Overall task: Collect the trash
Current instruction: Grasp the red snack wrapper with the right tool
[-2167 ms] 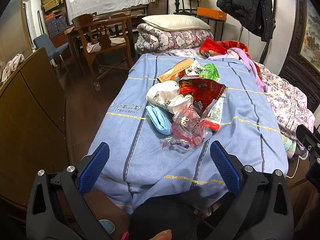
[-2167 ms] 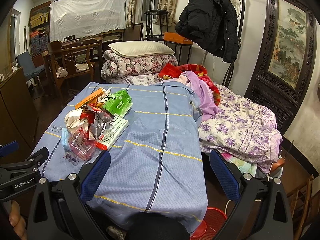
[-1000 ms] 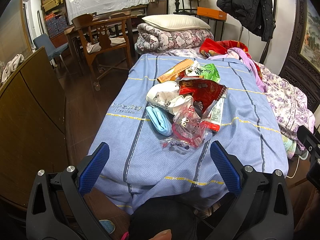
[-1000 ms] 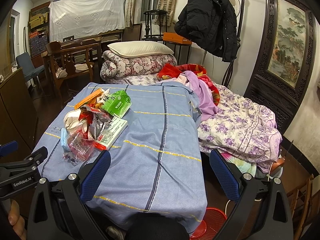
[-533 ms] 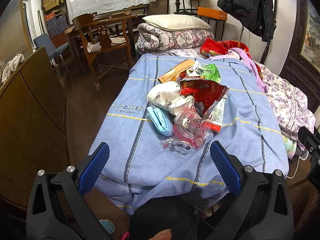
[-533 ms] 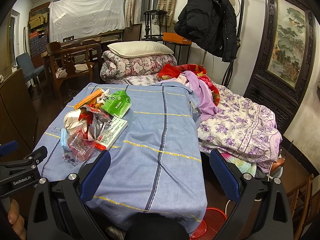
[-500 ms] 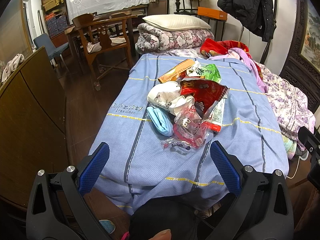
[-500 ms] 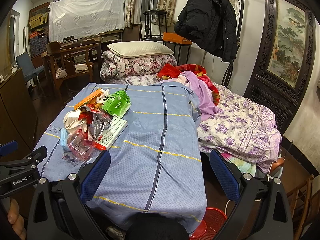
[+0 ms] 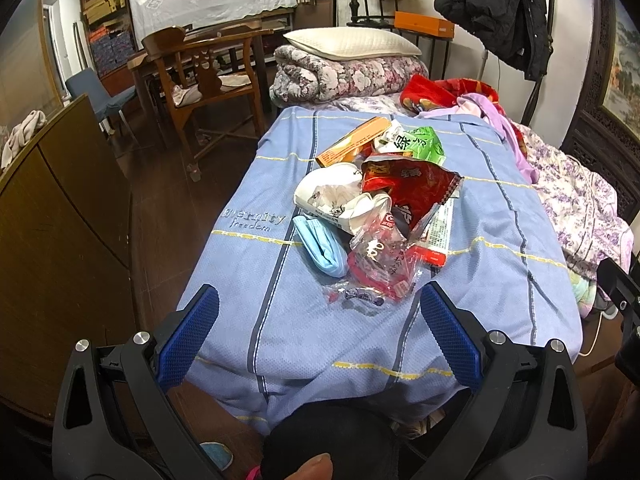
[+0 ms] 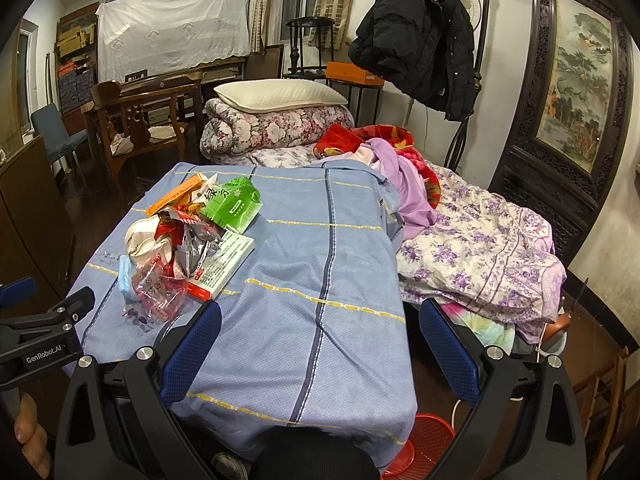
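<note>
Here, my left gripper (image 9: 318, 320) and right gripper (image 10: 320, 332) both gape wide, holding nothing. The trash pile (image 9: 376, 208) lies on the blue sheet (image 9: 500, 216); a red basket (image 10: 430, 438) sits on the floor beside the bed, contents hidden.

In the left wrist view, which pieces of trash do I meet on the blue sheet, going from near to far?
Small clear wrapper → pink clear bag → light blue face mask → red snack bag → green packet → orange box, the farthest.
</note>
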The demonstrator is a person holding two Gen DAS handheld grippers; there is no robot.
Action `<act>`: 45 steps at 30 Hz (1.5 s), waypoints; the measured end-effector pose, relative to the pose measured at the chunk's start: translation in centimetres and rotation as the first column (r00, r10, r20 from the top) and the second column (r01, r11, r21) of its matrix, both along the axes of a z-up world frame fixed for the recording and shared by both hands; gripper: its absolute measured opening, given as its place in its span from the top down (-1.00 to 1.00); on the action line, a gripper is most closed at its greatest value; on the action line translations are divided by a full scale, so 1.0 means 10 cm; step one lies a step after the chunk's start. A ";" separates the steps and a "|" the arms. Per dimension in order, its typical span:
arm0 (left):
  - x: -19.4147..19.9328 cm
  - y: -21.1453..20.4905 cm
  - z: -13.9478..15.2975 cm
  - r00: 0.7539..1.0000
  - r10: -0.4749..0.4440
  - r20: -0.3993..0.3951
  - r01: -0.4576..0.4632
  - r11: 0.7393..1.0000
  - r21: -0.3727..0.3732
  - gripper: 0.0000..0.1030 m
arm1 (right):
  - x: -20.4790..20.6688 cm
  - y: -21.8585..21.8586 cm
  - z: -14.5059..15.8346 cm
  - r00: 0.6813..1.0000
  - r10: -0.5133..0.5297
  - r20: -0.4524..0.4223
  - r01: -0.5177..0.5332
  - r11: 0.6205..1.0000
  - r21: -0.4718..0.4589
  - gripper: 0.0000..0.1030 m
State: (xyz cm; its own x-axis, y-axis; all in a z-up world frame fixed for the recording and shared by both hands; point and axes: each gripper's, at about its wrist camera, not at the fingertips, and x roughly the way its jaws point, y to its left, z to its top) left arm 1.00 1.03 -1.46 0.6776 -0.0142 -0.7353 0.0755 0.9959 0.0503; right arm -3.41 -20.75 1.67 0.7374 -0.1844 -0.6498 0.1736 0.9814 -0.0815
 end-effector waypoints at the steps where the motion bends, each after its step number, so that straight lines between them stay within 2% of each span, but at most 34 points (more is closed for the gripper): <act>1: 0.02 0.02 -0.02 1.000 -0.003 -0.003 0.003 1.000 -0.004 -0.87 | 0.03 0.00 -0.02 1.000 0.003 -0.005 -0.003 1.000 -0.001 -0.89; 4: 0.18 0.11 -0.14 1.000 0.004 -0.014 -0.004 1.000 -0.006 -0.87 | 0.15 0.03 -0.12 0.999 0.031 -0.021 -0.030 0.999 0.027 -0.89; 8: 0.32 0.25 -0.24 0.999 0.022 -0.037 -0.022 1.000 -0.003 -0.87 | 0.34 0.02 -0.29 0.994 0.101 -0.045 -0.093 0.985 0.146 -0.89; 13: 0.50 0.45 -0.32 0.997 0.011 -0.078 -0.016 0.998 -0.067 -0.87 | 0.60 0.06 -0.49 0.986 0.157 -0.063 -0.138 0.960 0.242 -0.88; 17: 0.61 0.39 -0.30 0.994 -0.068 -0.082 0.057 0.990 -0.131 -0.87 | 0.70 0.07 -0.52 0.985 0.171 -0.031 -0.156 0.947 0.280 -0.88; 19: 0.63 0.26 -0.29 0.992 -0.113 -0.056 0.105 0.987 -0.123 -0.87 | 0.72 0.05 -0.49 0.981 0.192 -0.007 -0.181 0.936 0.303 -0.88; 21: 0.66 0.20 -0.30 0.991 -0.123 -0.044 0.117 0.986 -0.120 -0.87 | 0.80 0.06 -0.46 0.975 0.221 0.012 -0.213 0.920 0.328 -0.88; 26: 0.71 0.26 -0.37 0.992 -0.112 -0.056 0.103 0.986 -0.130 -0.87 | 1.06 0.34 -0.37 0.946 0.324 0.030 -0.317 0.898 0.304 -0.85; 30: 0.76 0.44 -0.44 0.993 -0.083 -0.084 0.070 0.987 -0.147 -0.87 | 1.32 0.56 -0.37 0.936 0.351 0.031 -0.347 0.903 0.252 -0.77; 31: 0.76 0.48 -0.45 0.993 -0.076 -0.091 0.062 0.987 -0.147 -0.87 | 1.37 0.57 -0.38 0.937 0.349 0.028 -0.345 0.904 0.255 -0.70; 33: 0.76 0.54 -0.47 0.993 -0.073 -0.096 0.058 0.987 -0.149 -0.87 | 1.54 0.58 -0.45 0.937 0.350 0.009 -0.340 0.902 0.266 -0.37; 34: 0.76 0.56 -0.46 0.993 -0.073 -0.097 0.058 0.987 -0.153 -0.87 | 1.60 0.59 -0.49 0.936 0.351 -0.007 -0.337 0.904 0.264 0.19; 35: 0.77 0.57 -0.47 0.992 -0.075 -0.097 0.059 0.986 -0.154 -0.87 | 1.67 0.59 -0.55 0.934 0.355 -0.038 -0.332 0.904 0.270 0.91; 36: 0.77 0.57 -0.46 0.992 -0.078 -0.097 0.062 0.986 -0.155 -0.87 | 1.70 0.57 -0.58 0.931 0.362 -0.049 -0.333 0.895 0.296 0.92; 38: 0.78 0.54 -0.43 0.992 -0.093 -0.087 0.078 0.985 -0.154 -0.87 | 1.61 0.45 -0.49 0.934 0.359 0.004 -0.337 0.874 0.349 0.92; 42: 0.82 0.37 -0.32 0.988 -0.140 -0.069 0.128 0.979 -0.161 -0.87 | 1.40 0.25 -0.20 0.940 0.333 0.079 -0.339 0.877 0.341 0.92; 45: 0.89 0.22 -0.24 0.983 -0.174 -0.060 0.162 0.972 -0.170 -0.87 | 1.28 0.09 -0.09 0.949 0.299 0.100 -0.315 0.888 0.335 0.92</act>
State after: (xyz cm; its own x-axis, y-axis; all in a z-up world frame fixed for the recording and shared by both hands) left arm 9.90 3.25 -3.81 0.5989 -0.2473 -0.7617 0.2397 0.9629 -0.1242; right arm 9.35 -19.81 0.79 0.7505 0.2837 -0.5969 -0.1450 0.9518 0.2702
